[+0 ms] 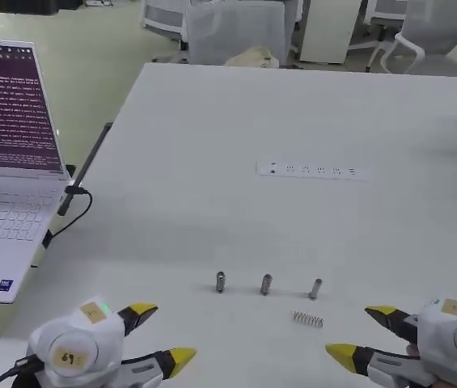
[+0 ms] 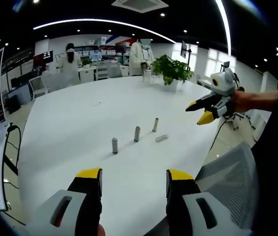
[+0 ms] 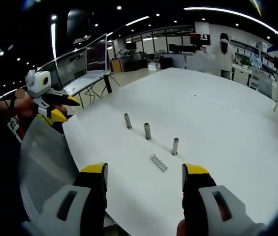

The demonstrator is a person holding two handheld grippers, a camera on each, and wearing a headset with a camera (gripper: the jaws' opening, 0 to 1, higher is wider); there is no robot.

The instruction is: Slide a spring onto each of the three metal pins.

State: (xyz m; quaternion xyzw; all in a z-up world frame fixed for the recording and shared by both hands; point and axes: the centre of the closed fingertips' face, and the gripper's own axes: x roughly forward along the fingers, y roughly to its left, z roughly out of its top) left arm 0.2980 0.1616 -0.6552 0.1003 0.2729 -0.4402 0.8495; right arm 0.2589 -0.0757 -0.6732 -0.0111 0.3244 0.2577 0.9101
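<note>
Broadly, the white table (image 1: pixel 212 121) sets the scene. An open laptop (image 1: pixel 10 162) sits at its left edge and a power strip (image 1: pixel 309 170) lies well beyond the work.

Both tools hover at the near edge. The left gripper (image 1: pixel 162 333) and the right gripper (image 1: pixel 361 332) each have their jaws spread wide, and neither has hold of anything.

Between and just beyond them three metal pins stand upright in a row. The left pin (image 1: pixel 220 282) and the middle pin (image 1: pixel 266 284) look ribbed in both gripper views, as if each already wears a coil, though they are too small to be certain. The right pin (image 1: pixel 315 288) looks smooth and bare. A loose spring (image 1: pixel 308 319) lies flat on the table just in front of that pin, nearer the right gripper.

The step in hand appears to be picking up this last spring. The right gripper would do well to close gently across the coil near one end, so the bore stays open and the wire is not crushed. It could then turn the spring upright, line it up over the bare pin and lower it straight. The left gripper could steady the pin at its base if it wobbles.

As for containers, a pot with a leafy plant (image 2: pixel 172 71) stands at the far edge in the left gripper view. On the work area itself, the pins are the only holders.
</note>
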